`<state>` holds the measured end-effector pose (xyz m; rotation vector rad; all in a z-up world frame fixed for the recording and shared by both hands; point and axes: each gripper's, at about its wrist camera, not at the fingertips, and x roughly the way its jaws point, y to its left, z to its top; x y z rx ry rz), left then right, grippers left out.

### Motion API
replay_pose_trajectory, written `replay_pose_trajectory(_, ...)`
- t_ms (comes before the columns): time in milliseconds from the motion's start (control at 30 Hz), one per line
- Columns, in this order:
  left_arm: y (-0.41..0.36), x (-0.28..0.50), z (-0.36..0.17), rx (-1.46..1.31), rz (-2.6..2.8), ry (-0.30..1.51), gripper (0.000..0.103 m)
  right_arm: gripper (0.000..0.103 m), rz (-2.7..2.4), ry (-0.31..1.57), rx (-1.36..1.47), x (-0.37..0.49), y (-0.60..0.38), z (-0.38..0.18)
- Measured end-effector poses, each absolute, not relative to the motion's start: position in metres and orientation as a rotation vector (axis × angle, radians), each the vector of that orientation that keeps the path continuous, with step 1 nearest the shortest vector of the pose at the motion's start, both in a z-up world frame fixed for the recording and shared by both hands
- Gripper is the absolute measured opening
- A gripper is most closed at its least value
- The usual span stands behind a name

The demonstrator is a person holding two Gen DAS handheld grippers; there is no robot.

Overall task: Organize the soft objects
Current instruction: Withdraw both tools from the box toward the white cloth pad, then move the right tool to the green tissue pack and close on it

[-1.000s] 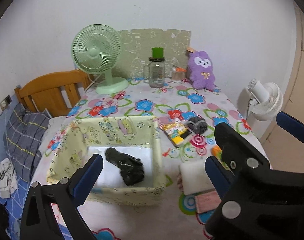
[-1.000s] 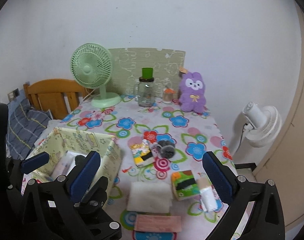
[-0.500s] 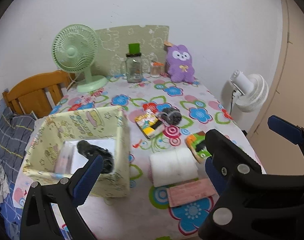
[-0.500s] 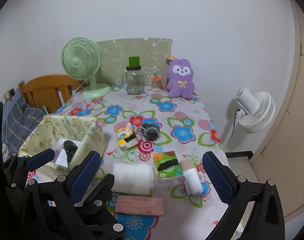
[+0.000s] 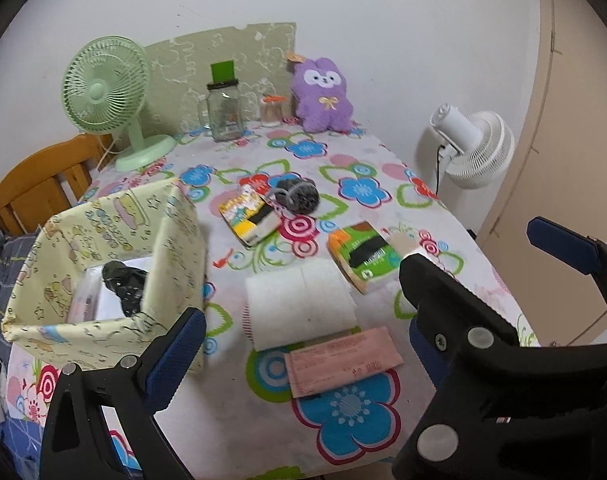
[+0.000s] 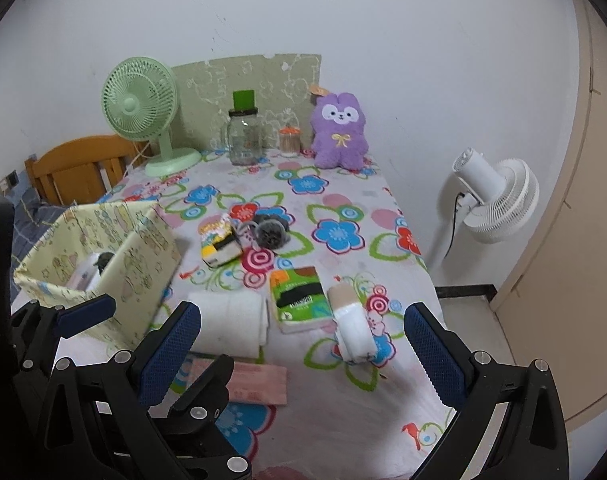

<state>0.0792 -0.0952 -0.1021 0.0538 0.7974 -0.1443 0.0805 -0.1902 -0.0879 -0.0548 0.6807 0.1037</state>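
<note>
fabric box [image 5: 103, 240]: pale yellow-green, cartoon print, open top, at left edge of surface [image 5: 231, 412]; holds a black soft item [image 5: 123, 284] lying on a white pack [image 5: 103, 304]
left gripper [image 5: 299, 344]: jaws wide apart, nothing held, hovering over near edge of surface
white folded towel [image 5: 299, 304]: soft, flat, just right of box, near front
pink packet [image 5: 343, 360]: flat, touching towel's near edge
yellow sock pack [image 5: 249, 216]: multicolour, black band, mid surface, beside grey fuzzy ball [image 5: 297, 196]
green tissue pack [image 5: 363, 256]: orange corner, black band, right of towel
white roll [image 6: 353, 322]: tan top, wrapped, just right of tissue pack, near right edge
right gripper [image 6: 303, 354]: jaws wide apart, empty, above the front items
back row: green fan [image 5: 107, 92], glass jar [image 5: 223, 112], purple plush [image 5: 321, 96] against wall
off surface: white fan [image 5: 475, 144] at right
change vs 1.0 s ago: both views shifted right; box now sits further left in frame, towel and packet more central; soft items themselves not moved; both grippers stay wide open
</note>
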Motion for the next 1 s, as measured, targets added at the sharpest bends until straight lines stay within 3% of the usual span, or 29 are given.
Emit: replay_pose_trajectory(1000, -0.11, 0.139, -0.159, 0.015, -0.056, 0.946, 0.1, 0.099, 0.096, 0.796, -0.03, 0.14, -0.217, -0.142)
